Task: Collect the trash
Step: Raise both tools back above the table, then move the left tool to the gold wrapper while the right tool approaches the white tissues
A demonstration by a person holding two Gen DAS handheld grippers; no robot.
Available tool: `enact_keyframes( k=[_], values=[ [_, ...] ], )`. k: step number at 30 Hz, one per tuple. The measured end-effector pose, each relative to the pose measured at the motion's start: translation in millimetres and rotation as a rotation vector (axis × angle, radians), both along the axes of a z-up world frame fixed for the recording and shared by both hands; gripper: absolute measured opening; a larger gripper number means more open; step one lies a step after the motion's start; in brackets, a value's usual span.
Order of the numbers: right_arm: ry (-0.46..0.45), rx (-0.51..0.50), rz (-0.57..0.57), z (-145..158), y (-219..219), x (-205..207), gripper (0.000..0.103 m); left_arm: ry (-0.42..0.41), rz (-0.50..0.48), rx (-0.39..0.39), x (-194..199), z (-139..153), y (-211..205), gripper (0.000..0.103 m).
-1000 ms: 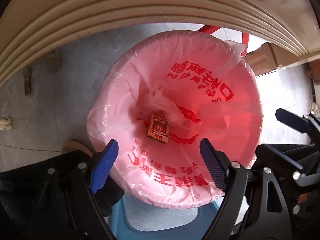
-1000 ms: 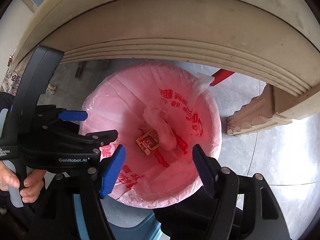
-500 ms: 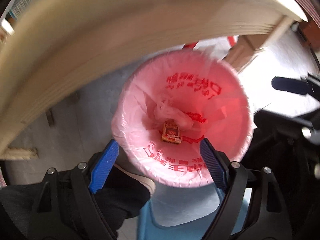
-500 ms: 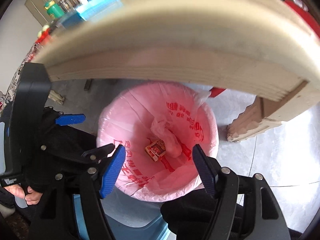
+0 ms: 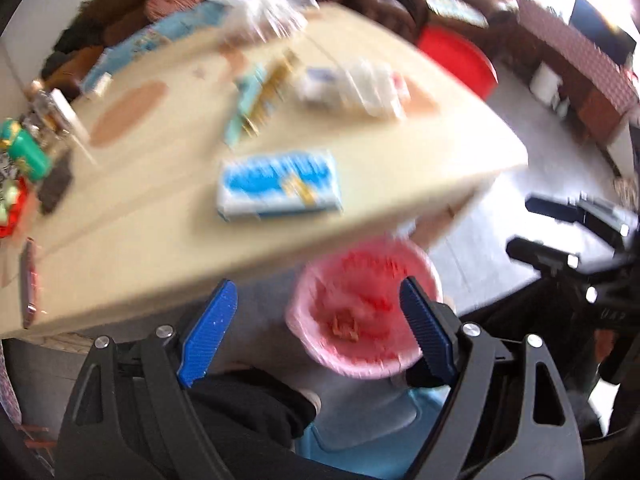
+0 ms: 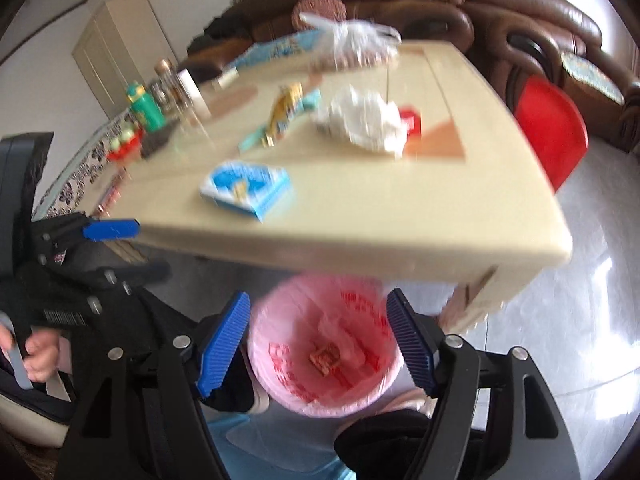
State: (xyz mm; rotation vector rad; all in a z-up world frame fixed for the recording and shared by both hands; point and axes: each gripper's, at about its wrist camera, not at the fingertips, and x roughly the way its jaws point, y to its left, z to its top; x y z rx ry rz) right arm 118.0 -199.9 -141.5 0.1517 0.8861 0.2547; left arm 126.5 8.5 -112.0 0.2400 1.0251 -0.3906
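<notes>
we hold our left gripper (image 5: 316, 328) with its blue pads spread wide and nothing between them. just ahead and slightly to its right sits the bin lined with a pink bag (image 5: 362, 312), partly under the edge of the beige table (image 5: 160, 240). our right gripper (image 6: 320, 340) is also spread and empty, and the pink-lined bin (image 6: 324, 344) lies directly ahead between its fingers, with a small orange-red packet (image 6: 325, 358) lying at the bottom. beyond the right gripper, up on the table, lie a blue and white box (image 6: 248, 188), a crumpled white wad (image 6: 364, 120) farther back and a yellow and teal wrapper (image 6: 284, 114) to its left. both views are blurred, so finer detail is hard to tell.
</notes>
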Motion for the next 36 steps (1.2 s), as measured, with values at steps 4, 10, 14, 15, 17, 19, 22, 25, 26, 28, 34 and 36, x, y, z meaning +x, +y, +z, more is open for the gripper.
enact_keyframes(
  k=[4, 10, 14, 15, 17, 19, 22, 25, 26, 28, 34, 36],
  values=[
    [-0.061, 0.008, 0.021, 34.9, 2.1, 8.0, 0.071, -0.097, 0.029, 0.027, 12.0, 42.4, 10.0, 0.083],
    [-0.118, -0.012, 0.051, 76.3, 1.8, 23.8, 0.071, -0.083, 0.017, 0.037, 36.1, 71.8, 10.7, 0.084],
    [-0.132, -0.042, 0.063, 89.8, 1.3, 37.2, 0.071, -0.111, -0.016, 0.077, 42.8, 80.6, 3.9, 0.084],
    [-0.131, -0.043, 0.068, 92.0, 1.6, 42.0, 0.071, -0.115, -0.03, 0.081, 45.7, 82.7, 1.0, 0.084],
    [-0.134, -0.051, 0.072, 93.2, 1.7, 46.2, 0.071, -0.122, -0.038, 0.09, 49.6, 85.7, -2.6, 0.084],
    [-0.133, -0.054, 0.076, 94.2, 1.5, 51.7, 0.071, -0.114, -0.052, 0.086, 55.4, 88.0, -7.6, 0.084],
    [-0.13, -0.048, 0.078, 93.3, -0.3, 58.3, 0.071, -0.116, -0.055, 0.087, 61.2, 90.2, -13.1, 0.084],
    [-0.125, -0.045, 0.074, 90.2, -3.0, 65.5, 0.071, -0.111, -0.061, 0.082, 67.2, 90.6, -16.5, 0.084],
    [-0.123, -0.043, 0.073, 89.3, -4.2, 67.4, 0.071, -0.108, -0.062, 0.082, 69.2, 90.0, -17.4, 0.084],
    [-0.118, -0.039, 0.072, 86.9, -6.3, 72.0, 0.071, -0.107, -0.066, 0.089, 73.3, 87.9, -20.2, 0.084],
    [-0.105, -0.035, 0.072, 79.8, -8.2, 84.8, 0.071, -0.094, -0.072, 0.11, 87.6, 76.7, -24.0, 0.084],
    [-0.099, -0.035, 0.072, 76.7, -9.6, 89.6, 0.071, -0.082, -0.071, 0.107, 94.3, 71.6, -23.8, 0.084]
  ],
)
